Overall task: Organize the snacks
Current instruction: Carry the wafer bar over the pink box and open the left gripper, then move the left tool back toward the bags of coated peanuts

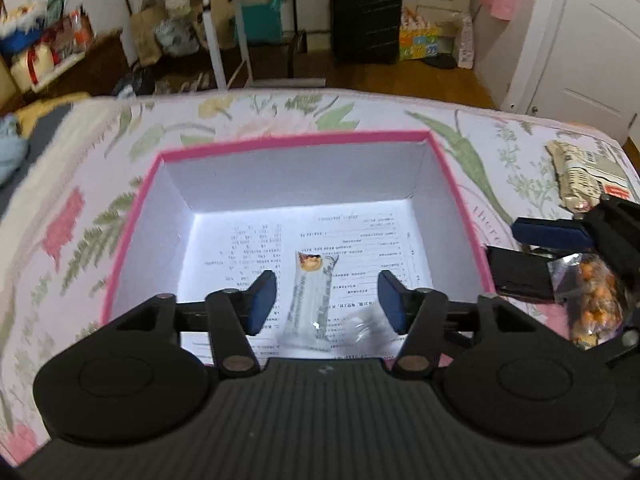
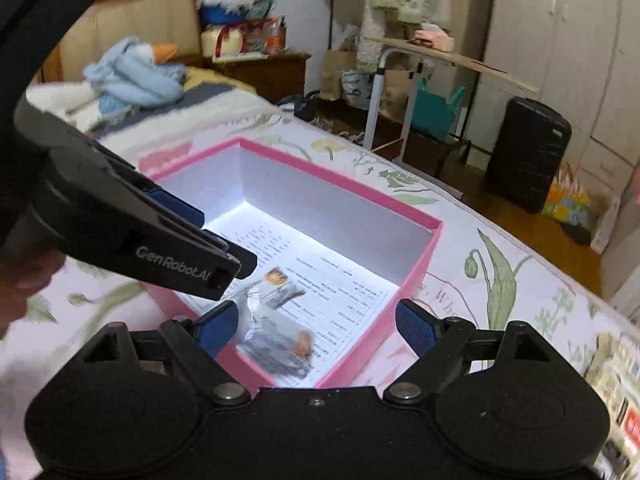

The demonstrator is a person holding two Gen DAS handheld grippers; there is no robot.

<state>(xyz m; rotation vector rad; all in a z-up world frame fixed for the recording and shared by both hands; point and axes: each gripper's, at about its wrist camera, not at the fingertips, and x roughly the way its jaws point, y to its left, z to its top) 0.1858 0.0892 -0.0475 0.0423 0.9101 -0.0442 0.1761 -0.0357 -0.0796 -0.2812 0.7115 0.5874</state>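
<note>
A pink box (image 1: 132, 216) with a white inside and a printed sheet on its floor sits on the floral bedspread; it also shows in the right wrist view (image 2: 416, 276). A clear wrapped snack bar (image 1: 310, 300) lies on the sheet between the fingers of my open left gripper (image 1: 326, 300). My right gripper (image 2: 316, 326) is open above the box's near corner, and a small clear snack packet (image 2: 276, 346), blurred, is in the air below it over the box. In the left wrist view that packet (image 1: 596, 304) shows beside the right gripper at the box's right wall.
A beige printed snack bag (image 1: 580, 172) lies on the bed right of the box. The left gripper (image 2: 132, 236) reaches across the box. Beyond the bed's far edge stand a black suitcase (image 1: 366, 16), a folding table (image 2: 448, 60) and bags. A blue plush (image 2: 132, 76) lies on the bed.
</note>
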